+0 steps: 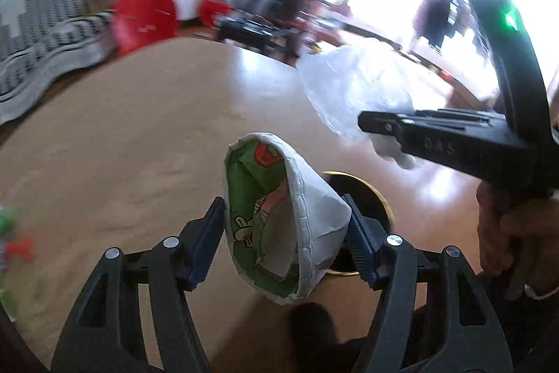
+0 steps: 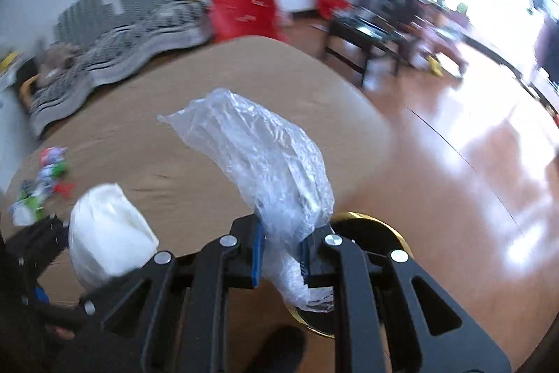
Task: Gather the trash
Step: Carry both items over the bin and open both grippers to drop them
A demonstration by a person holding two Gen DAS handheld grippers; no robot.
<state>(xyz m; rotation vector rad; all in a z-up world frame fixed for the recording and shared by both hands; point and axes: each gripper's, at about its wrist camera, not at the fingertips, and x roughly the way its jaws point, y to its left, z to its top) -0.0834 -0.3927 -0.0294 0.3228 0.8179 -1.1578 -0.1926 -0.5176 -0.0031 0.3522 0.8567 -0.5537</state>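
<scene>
My left gripper (image 1: 284, 243) is shut on a crushed paper cup (image 1: 279, 215), white outside and printed green inside, with a blue pad pressed on each side. The right gripper (image 2: 281, 254) is shut on a crumpled clear plastic bag (image 2: 265, 163) that sticks up past its fingers. Both are held above the edge of a tan round table (image 2: 174, 100). Just behind the jaws sits a black round bin with a gold rim (image 2: 380, 226), also visible past the cup as the bin (image 1: 363, 198). In the right wrist view the cup (image 2: 108, 233) appears white, at the left.
Small colourful scraps (image 2: 45, 177) lie at the table's left edge. Glossy wooden floor (image 2: 471, 163) spreads to the right. Beyond the table are red bags (image 2: 244, 9), a striped blanket (image 2: 115, 48) and a low black table (image 2: 367, 30). A person's hand (image 1: 506, 233) holds the right gripper.
</scene>
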